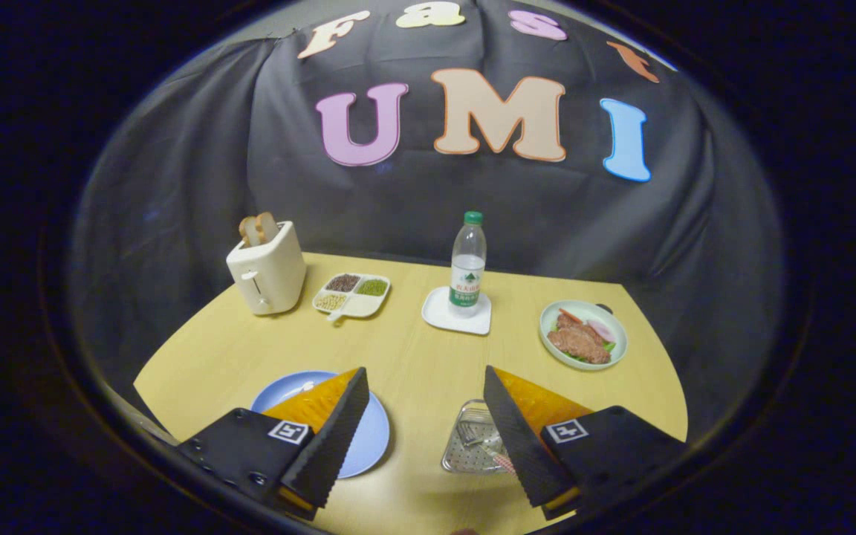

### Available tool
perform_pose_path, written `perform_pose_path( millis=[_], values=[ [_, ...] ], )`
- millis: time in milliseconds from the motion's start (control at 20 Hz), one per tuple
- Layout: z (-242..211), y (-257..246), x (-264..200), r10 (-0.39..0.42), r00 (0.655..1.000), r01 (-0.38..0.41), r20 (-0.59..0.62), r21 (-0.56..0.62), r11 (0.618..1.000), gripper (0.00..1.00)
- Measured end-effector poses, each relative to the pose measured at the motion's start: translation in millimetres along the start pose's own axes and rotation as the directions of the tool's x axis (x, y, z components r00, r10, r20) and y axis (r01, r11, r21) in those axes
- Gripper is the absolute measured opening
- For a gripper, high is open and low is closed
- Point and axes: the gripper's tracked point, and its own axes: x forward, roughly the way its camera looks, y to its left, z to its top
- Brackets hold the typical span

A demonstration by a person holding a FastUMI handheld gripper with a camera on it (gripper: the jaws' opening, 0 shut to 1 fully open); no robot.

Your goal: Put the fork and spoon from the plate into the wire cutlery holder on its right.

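My gripper [426, 405]: fingers spread wide, holding nothing; blue plate [376, 438] beneath my left finger, wire cutlery holder [465, 446], fork [472, 435] inside, beside my right finger

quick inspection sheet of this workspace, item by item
surface: yellow wooden table, bare in the middle
job's things: blue plate behind the left finger; wire holder to its right, a fork lying in it; spoon not made out
clutter: toaster with bread, divided tray of beans, water bottle on a white coaster, green plate of meat
grippers: tool open, fingers wide apart, holding nothing
cables: nothing seen
surroundings: black cloth wall behind the table
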Motion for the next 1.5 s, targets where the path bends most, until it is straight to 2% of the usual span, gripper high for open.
perform_pose_path(
  millis=[200, 300, 400, 550, 750, 1150, 1500],
  values=[
    [-8, 30, -6, -0.004, 0.994, 0.002, 0.109, 0.019, 1.000, 0.99],
    [-6, 41, -10, -0.024, 0.987, 0.028, 0.160, -0.024, 0.999, 0.99],
    [-15, 69, -13, 0.018, 0.987, -0.010, 0.159, -0.050, 0.999, 1.00],
    [-31, 104, -10, 0.090, 0.990, -0.084, 0.109, -0.062, 0.995, 1.00],
    [-57, 133, -3, 0.140, 0.990, -0.139, 0.027, -0.054, 0.989, 1.00],
    [-106, 146, 16, 0.154, 0.978, -0.162, -0.142, -0.046, 0.986, 1.00],
    [-155, 159, 22, 0.170, 0.948, -0.201, -0.268, -0.094, 0.975, 0.98]
  ],
)
